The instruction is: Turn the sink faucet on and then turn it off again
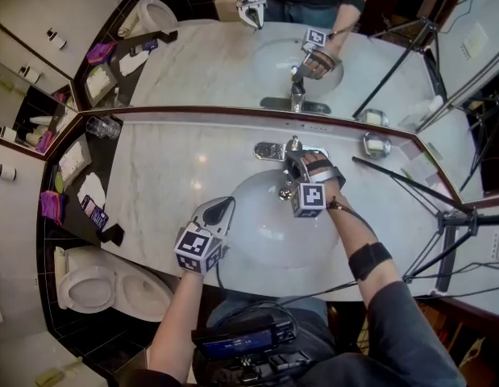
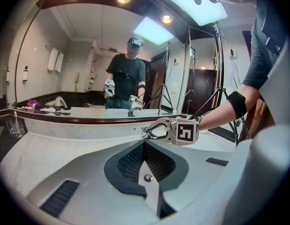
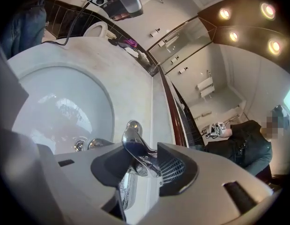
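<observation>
The chrome faucet [image 1: 293, 145] stands at the back of the white basin [image 1: 257, 244]. My right gripper [image 1: 298, 162] reaches over the basin to it. In the right gripper view the faucet's lever [image 3: 135, 143] lies between the wide jaws of that gripper [image 3: 145, 157], and the pads stand apart from it on both sides. The spout [image 3: 128, 189] shows below the lever, and the drain [image 3: 79, 146] beyond it. My left gripper [image 1: 224, 207] hangs shut and empty over the basin's front left rim; its tips [image 2: 145, 145] meet, pointing toward the right gripper [image 2: 153, 131].
A wall mirror [image 1: 233, 63] runs behind the marble counter [image 1: 176, 168]. A soap dish [image 1: 376, 144] sits right of the faucet and a glass [image 1: 104, 126] at the counter's far left. A tripod [image 1: 430, 212] stands on the right, a toilet [image 1: 92, 285] at the lower left.
</observation>
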The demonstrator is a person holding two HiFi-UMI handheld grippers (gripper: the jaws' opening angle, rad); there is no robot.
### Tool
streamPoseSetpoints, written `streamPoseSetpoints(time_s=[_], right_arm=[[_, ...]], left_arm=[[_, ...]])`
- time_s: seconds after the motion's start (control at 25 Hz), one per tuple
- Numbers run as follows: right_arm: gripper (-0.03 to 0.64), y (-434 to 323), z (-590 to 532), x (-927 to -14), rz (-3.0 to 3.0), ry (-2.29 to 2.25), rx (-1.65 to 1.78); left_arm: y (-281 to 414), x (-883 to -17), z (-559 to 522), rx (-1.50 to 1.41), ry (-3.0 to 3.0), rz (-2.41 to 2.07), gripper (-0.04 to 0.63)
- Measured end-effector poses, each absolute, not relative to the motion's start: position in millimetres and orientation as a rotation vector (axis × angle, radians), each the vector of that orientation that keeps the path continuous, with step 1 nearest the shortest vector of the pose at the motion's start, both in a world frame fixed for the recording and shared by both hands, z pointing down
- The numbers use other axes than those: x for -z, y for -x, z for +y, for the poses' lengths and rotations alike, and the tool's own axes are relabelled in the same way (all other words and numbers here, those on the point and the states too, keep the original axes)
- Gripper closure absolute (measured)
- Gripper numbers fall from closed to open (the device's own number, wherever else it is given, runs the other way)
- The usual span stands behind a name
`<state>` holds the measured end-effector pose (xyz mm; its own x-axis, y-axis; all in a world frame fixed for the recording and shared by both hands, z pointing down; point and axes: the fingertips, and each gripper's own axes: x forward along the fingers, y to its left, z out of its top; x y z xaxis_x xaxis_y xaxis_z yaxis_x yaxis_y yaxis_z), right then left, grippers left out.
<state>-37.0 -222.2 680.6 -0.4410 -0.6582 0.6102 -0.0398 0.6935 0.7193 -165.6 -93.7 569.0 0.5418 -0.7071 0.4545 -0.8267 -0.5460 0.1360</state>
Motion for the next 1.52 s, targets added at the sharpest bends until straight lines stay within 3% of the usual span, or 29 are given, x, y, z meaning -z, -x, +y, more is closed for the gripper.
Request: streamPoseSetpoints(time_s=[0.08, 0.16, 1.52], right_arm=[[0.489, 38, -223, -680, -1.92, -0.528, 0.799], [0.511, 39, -224, -677, -1.928, -0.536, 0.802], [0.524, 28, -251, -665, -2.111, -0.498, 0.253]], left_arm=[[167, -572, -93, -0.502, -2.438, -1.268, 0.595], [168, -575, -92, -0.503, -2.432, -1.266, 0.595], [173, -566, -102, -0.484, -2.441, -1.263, 0.595]])
